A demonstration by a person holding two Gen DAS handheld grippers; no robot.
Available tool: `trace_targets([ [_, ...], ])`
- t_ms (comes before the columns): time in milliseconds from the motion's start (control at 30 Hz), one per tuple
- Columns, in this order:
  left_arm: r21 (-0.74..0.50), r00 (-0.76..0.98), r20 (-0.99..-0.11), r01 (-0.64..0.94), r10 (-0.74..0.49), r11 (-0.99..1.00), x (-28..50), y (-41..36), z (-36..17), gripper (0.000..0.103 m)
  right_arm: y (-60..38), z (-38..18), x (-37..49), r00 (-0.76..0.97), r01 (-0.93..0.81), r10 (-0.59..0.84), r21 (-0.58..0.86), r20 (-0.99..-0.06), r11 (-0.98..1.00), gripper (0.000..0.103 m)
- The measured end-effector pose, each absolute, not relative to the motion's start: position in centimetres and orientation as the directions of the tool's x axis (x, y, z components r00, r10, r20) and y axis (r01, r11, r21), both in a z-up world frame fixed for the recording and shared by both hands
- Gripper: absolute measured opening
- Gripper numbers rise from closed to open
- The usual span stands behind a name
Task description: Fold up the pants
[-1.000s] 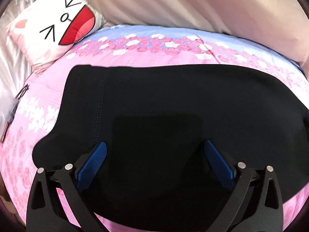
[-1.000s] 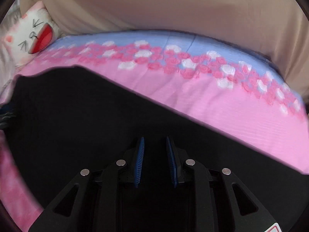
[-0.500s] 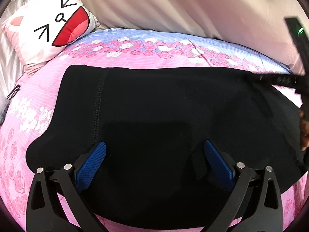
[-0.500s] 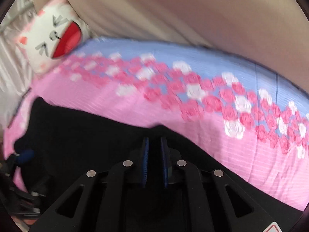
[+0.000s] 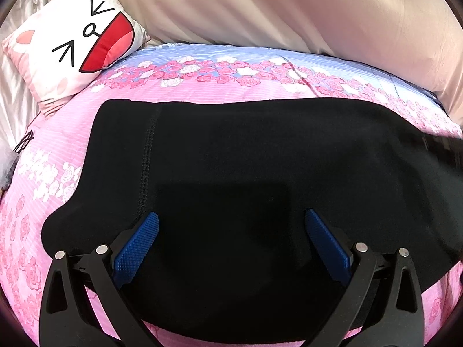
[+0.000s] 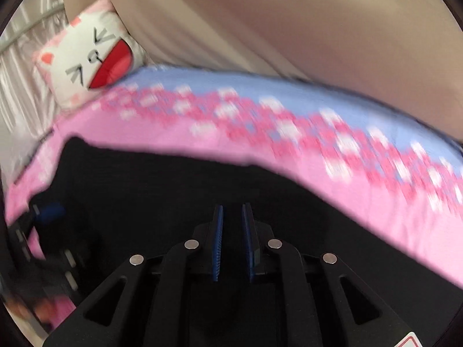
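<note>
Left wrist: rose-print bedsheet (image 5: 202, 92), beige curtain (image 5: 289, 8).

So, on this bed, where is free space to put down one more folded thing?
The widest bare patch is the pink bedspread strip between the black pants and the beige headboard cushion. A smaller one lies left of the pants, below the cat pillow. The middle is crowded: the pants cover it, the left claw open above them.

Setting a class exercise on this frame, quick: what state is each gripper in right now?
Left gripper: open, empty, over the black pants.
Right gripper: almost shut, jaws opening slightly; pants fabric seems pinched between them.
</note>
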State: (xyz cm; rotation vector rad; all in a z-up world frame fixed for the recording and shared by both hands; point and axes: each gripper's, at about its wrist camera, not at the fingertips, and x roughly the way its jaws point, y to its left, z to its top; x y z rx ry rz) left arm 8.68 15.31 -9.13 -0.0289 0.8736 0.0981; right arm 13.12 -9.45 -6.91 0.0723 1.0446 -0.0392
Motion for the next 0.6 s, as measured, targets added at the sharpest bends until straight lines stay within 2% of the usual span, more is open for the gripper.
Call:
trace_targets([
  [133, 0.027, 0.636, -0.767, -0.099, 0.085, 0.995, 8.7, 15.2, -9.2, 0.098, -11.7, -9.3, 9.2, 0.487, 0.120, -0.038, 0.024, -0.873, 0.992, 0.012],
  [267, 0.066, 0.640, -0.756, -0.133, 0.136, 0.989, 8.1, 14.6, -8.8, 0.098, -13.9, -7.5, 5.0, 0.524, 0.191, -0.026, 0.088, -0.851, 0.978, 0.014],
  [367, 0.081, 0.642, -0.749, -0.154, 0.162, 0.985, 7.0, 14.0, -8.6, 0.098, -14.9, -8.6, 2.8, 0.479, 0.190, -0.052, 0.046, -0.876, 0.981, 0.013],
  [467, 0.072, 0.635, -0.755, -0.167, 0.164, 0.983, 6.3, 14.3, -8.6, 0.098, -15.7, -8.1, 1.0, 0.508, 0.208, -0.013, 0.108, -0.861, 0.972, 0.013],
  [533, 0.072, 0.642, -0.749, -0.167, 0.164, 0.983, 5.9, 15.0, -8.4, 0.098, -15.4, -7.2, -0.2, 0.534, 0.203, -0.037, 0.085, -0.845, 0.976, 0.017],
  [600, 0.086, 0.644, -0.742, -0.184, 0.186, 0.979, 5.9, 16.0, -8.3, 0.098, -15.7, -8.3, -1.0, 0.506, 0.200, -0.049, 0.062, -0.861, 0.978, 0.016],
])
